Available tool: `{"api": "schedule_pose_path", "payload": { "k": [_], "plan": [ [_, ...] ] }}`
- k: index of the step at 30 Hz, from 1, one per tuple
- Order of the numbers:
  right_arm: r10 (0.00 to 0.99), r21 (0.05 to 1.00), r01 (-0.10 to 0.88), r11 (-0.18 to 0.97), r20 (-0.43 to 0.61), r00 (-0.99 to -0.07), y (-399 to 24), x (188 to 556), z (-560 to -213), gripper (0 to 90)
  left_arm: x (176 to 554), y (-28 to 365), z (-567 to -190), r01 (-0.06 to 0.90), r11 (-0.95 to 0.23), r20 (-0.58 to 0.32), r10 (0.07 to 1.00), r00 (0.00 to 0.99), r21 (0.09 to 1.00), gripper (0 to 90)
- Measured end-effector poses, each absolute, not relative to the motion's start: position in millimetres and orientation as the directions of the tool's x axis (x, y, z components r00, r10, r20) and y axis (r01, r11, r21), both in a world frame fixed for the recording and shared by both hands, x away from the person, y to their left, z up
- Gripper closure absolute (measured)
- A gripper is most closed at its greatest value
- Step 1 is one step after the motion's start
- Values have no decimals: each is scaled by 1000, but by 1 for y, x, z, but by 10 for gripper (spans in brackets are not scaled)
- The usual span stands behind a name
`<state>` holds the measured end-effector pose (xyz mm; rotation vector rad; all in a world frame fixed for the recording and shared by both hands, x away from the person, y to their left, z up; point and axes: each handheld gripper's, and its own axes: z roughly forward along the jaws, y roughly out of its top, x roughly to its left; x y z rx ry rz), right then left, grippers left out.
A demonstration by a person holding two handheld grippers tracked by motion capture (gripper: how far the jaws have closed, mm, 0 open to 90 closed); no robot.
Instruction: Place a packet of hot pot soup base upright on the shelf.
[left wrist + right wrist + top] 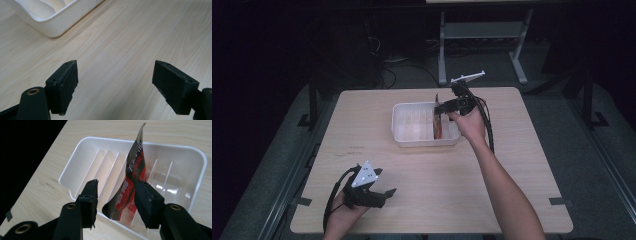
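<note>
A white ribbed tray (pixel 422 141) sits on the wooden table, a little beyond its middle. A dark and red snack packet (pixel 133 167) stands on edge between the ribs at the tray's right end (pixel 438 127). My right gripper (pixel 443 107) hovers over that end of the tray. In the right gripper view its jaws (pixel 116 183) stand open on either side of the packet; the left jaw is clearly off it. My left gripper (pixel 386 181) rests low near the table's front left, open, with nothing but bare wood between its jaws (pixel 115 65).
The tray's corner (pixel 47 25) lies ahead and to the left in the left gripper view. The wooden table (pixel 512 165) ends in dark floor on all sides. A metal frame leg (pixel 442 50) stands behind the far edge.
</note>
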<state>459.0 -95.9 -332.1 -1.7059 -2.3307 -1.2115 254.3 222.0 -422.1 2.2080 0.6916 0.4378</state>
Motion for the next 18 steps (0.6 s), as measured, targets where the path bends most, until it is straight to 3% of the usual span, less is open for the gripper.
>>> {"api": "schedule_pose_path", "payload": {
  "k": [18],
  "plan": [
    [764, 599, 794, 109, 460, -452, -117, 442, -326, 478, 256, 223, -422, 339, -557, 92, 607, 790, 758, 203]
  ]
}}
